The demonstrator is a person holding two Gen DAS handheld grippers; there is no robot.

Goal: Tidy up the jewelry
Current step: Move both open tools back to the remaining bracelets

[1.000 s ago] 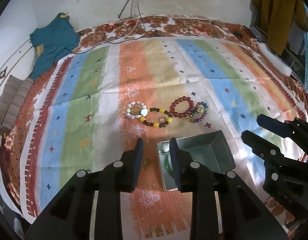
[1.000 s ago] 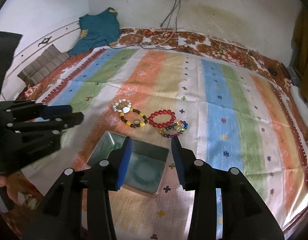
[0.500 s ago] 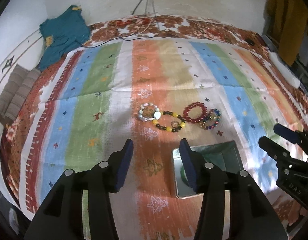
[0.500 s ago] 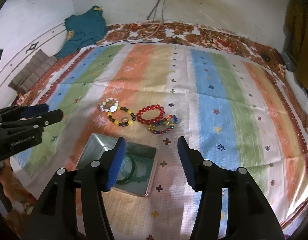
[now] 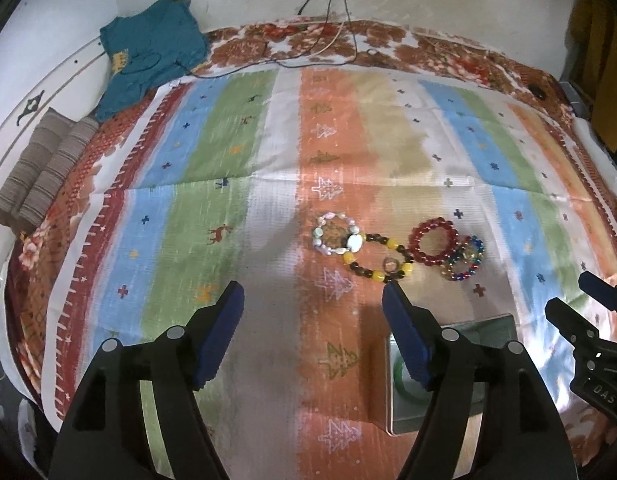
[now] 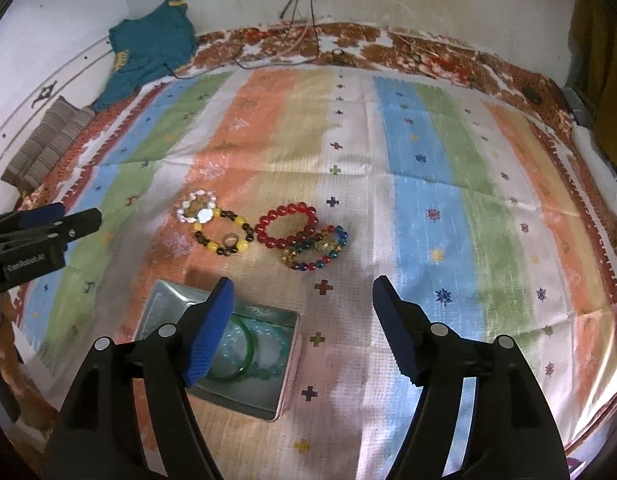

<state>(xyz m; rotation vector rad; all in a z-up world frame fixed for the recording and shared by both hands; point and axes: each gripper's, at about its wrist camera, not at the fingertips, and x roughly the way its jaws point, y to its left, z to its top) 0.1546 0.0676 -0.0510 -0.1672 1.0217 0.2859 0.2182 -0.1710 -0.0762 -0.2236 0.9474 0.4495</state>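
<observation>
Several bead bracelets lie in a row on the striped cloth: a white pearl one [image 5: 336, 234] [image 6: 197, 208], a black-and-yellow one [image 5: 382, 258] [image 6: 224, 236], a red one [image 5: 433, 240] [image 6: 287, 225] and a multicolour one [image 5: 464, 260] [image 6: 316, 250]. A metal tin [image 6: 180, 300] [image 5: 494, 322] in front of them holds a green bangle [image 6: 244, 364] and a pale green bead bracelet [image 6: 274, 354]. My left gripper [image 5: 312, 304] is open and empty, above the cloth left of the tin. My right gripper [image 6: 302, 300] is open and empty, above the tin's right edge.
A teal garment [image 5: 152, 56] and a folded striped cushion [image 5: 40, 172] lie at the far left. Cables [image 5: 308, 52] run down the back wall onto the bed. A white object [image 5: 600, 156] lies at the right edge.
Both grippers have opened wide and drawn back and up from the tin. The left one has shifted left, so the tin now sits at its lower right.
</observation>
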